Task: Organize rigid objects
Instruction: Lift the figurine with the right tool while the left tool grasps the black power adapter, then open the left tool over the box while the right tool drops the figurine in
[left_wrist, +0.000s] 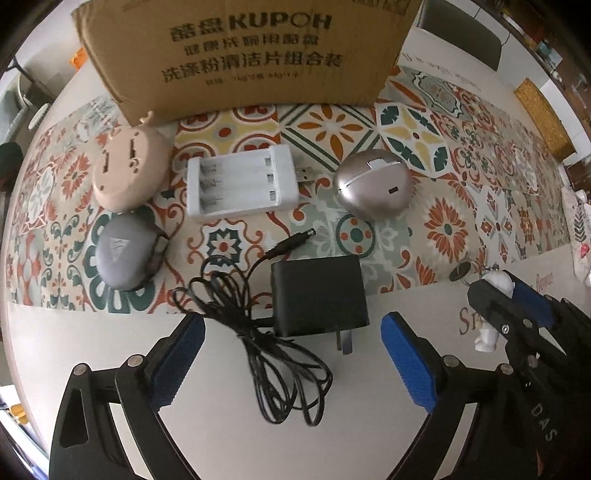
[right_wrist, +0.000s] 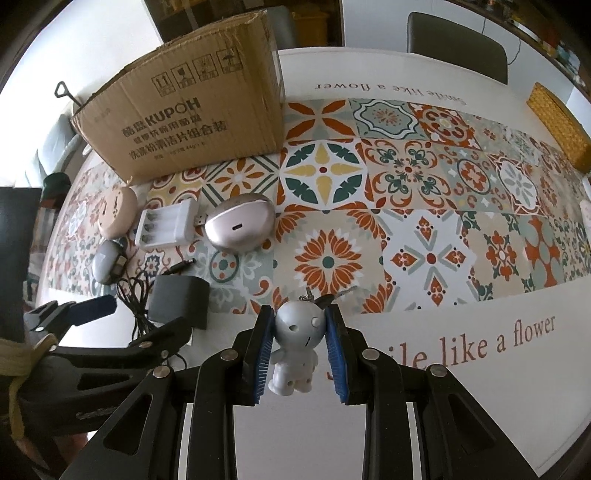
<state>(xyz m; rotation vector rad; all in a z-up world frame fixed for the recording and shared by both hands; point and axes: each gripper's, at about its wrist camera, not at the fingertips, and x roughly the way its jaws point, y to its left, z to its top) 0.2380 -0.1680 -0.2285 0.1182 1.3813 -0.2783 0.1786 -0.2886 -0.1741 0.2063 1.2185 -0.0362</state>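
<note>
Battery charger (left_wrist: 242, 182) between round case (left_wrist: 127, 171) and egg-shaped speaker (left_wrist: 373, 184), before cardboard box (left_wrist: 251, 51).

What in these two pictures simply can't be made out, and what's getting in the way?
- Inside of the cardboard box: both views show only its outer walls; the left view's top edge crops it.
- Keyring on the figurine: right view, small, behind its head.
- Adapter prongs: left view, mostly beneath its body.
- Small print on the box: both views, too blurred.

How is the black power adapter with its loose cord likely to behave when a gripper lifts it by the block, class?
The power adapter block looks boxy and rigid, so it probably grips firmly. Its thin cord lies in loose tangled loops, so it will likely dangle and drag. The trailing plug tip might snag nearby items.
</note>
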